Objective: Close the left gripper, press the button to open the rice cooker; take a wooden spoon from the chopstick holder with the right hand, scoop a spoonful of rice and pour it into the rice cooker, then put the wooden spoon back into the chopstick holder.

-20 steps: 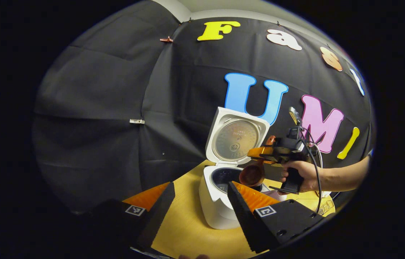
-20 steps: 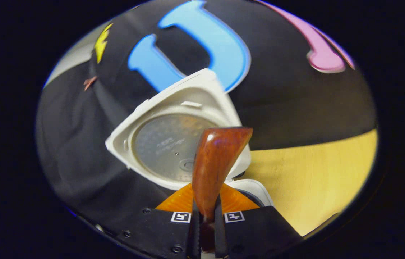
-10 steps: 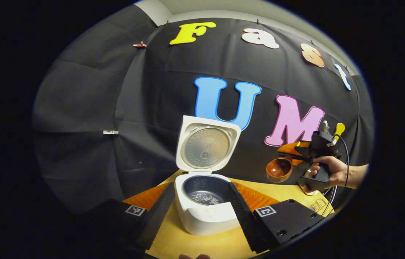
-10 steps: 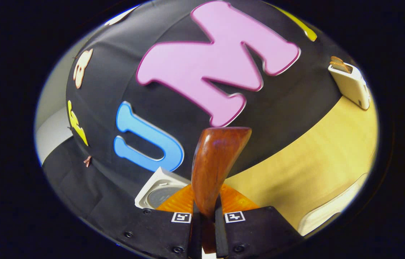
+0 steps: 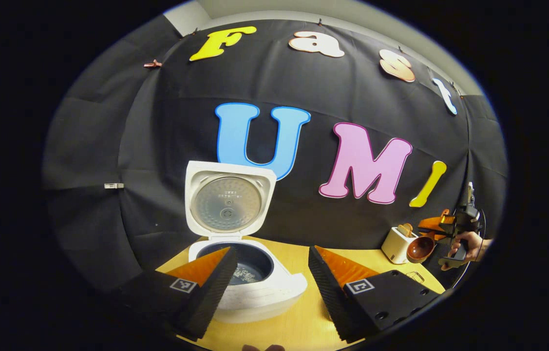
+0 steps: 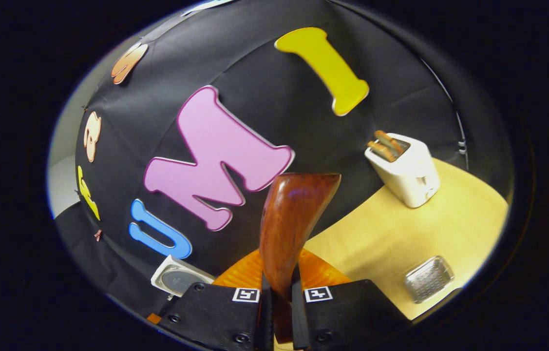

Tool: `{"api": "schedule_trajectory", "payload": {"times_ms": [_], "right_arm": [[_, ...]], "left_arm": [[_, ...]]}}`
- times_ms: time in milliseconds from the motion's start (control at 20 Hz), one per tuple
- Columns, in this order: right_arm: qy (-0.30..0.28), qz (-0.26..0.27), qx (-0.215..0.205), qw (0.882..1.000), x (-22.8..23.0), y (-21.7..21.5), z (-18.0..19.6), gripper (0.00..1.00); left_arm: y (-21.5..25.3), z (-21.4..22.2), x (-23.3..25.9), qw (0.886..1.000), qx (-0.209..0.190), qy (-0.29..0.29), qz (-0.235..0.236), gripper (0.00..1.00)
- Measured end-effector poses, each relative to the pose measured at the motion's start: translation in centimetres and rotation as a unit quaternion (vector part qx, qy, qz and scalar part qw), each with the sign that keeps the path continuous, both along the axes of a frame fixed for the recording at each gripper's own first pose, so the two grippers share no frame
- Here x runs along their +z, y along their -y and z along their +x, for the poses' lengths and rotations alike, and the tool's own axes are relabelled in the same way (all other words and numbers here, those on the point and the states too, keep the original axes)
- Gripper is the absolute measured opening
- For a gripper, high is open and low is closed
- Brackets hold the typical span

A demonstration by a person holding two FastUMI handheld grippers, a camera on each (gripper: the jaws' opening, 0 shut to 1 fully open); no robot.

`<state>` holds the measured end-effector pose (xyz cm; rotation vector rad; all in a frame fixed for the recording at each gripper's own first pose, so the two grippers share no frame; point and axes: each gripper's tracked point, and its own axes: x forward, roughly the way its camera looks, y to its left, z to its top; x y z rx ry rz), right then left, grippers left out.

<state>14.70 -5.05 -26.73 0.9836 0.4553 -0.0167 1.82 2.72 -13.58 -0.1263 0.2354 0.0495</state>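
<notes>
Rice cooker (image 5: 235, 273), white, squarish plastic body, lid raised upright with its round metal inner plate facing forward; stands on the pale yellow wooden tabletop (image 5: 284, 326) at 6 o'clock in the left gripper view. Dark inner pot holds a scatter of white grains at its bottom.

Wooden spoon (image 6: 291, 229), reddish-brown, glossy, round-bowled: gripped by its handle in the right gripper (image 6: 281, 312), both fingers pressed against it, bowl pointing away from the camera. In the left gripper view the spoon bowl sits at 3 o'clock, well apart from the cooker, just beside a small white toaster (image 5: 396, 243) with two brown slices standing in its slots. Spoon bowl appears empty.

Left gripper (image 5: 269, 278): jaws spread wide, holding nothing, hovering near the cooker's front.

Small ribbed metal tray (image 6: 428, 279), at 4 o'clock in the right gripper view, lying on the table.

Status, judged: lid opened, done; spoon taken, done; rice poured, apparently done, given the grains in the pot. Outstanding: returning the spoon to the chopstick holder, whose position I cannot tell.
</notes>
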Motion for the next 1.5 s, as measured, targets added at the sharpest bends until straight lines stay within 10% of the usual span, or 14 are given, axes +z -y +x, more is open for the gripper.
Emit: {"api": "schedule_trajectory", "payload": {"times_ms": [650, 1500], "right_arm": [[-0.078, -0.166, -0.003, 0.983, -14.3, 10.5, -3.9, 0.19], [-0.138, -0.176, 0.036, 0.974, -20.8, 8.4, -6.1, 0.22]], "left_arm": [[2.8, -1.4, 1.8, 0.998, 0.033, -0.023, 0.039, 0.95], [3.6, -1.5, 2.0, 0.998, 0.04, -0.029, 0.036, 0.95]]}}
